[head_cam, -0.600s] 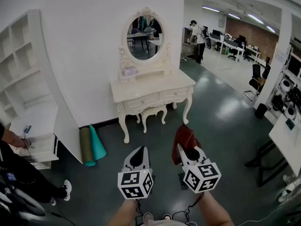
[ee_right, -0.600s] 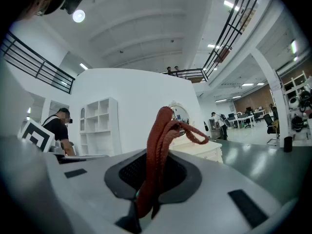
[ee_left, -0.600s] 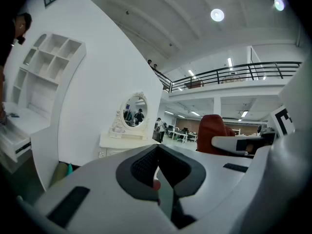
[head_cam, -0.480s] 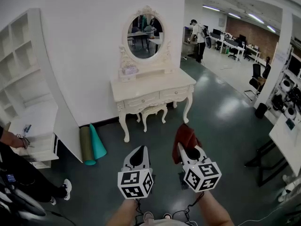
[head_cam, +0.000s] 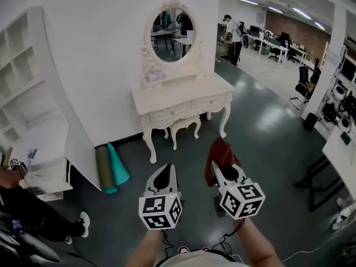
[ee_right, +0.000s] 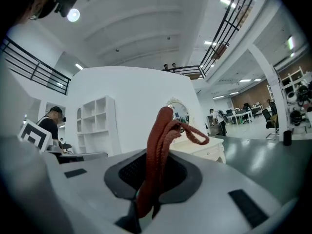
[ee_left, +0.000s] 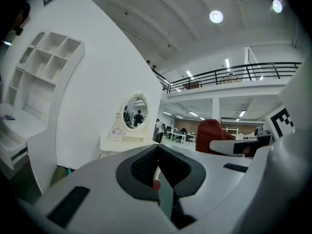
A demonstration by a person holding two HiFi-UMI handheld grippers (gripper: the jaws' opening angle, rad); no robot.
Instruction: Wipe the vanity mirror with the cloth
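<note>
A wide indoor hall with a glossy dark green floor [head_cam: 267, 132] and a tall white wall [head_cam: 94, 49], seen from above by a person holding two grippers. Against the wall at the left stands a white shelf unit [head_cam: 33, 93] with open cubbies. To its right stands a cream, ornately carved vanity desk [head_cam: 183, 96] with curved legs and two drawers. An oval vanity mirror [head_cam: 171, 28] in a carved frame rises upright from the back of the desk, and it reflects office furniture. A matching stool [head_cam: 185, 125] is tucked under the desk. An olive rolled mat [head_cam: 104, 168] and a teal rolled mat [head_cam: 118, 164] lean side by side between the shelf unit and the desk.

Low in the head view, the left gripper [head_cam: 165, 171] and the right gripper [head_cam: 218, 168] are held side by side above the floor, pointing toward the desk and well apart from it. The left gripper's jaws are pressed together with nothing between them. The right gripper's jaws are clenched on a rust-red cloth [ee_right: 161, 145], which bunches up above the jaw tips, well apart from the mirror. A small pale box [head_cam: 154, 77] sits on the desk just left of the mirror's base
</note>
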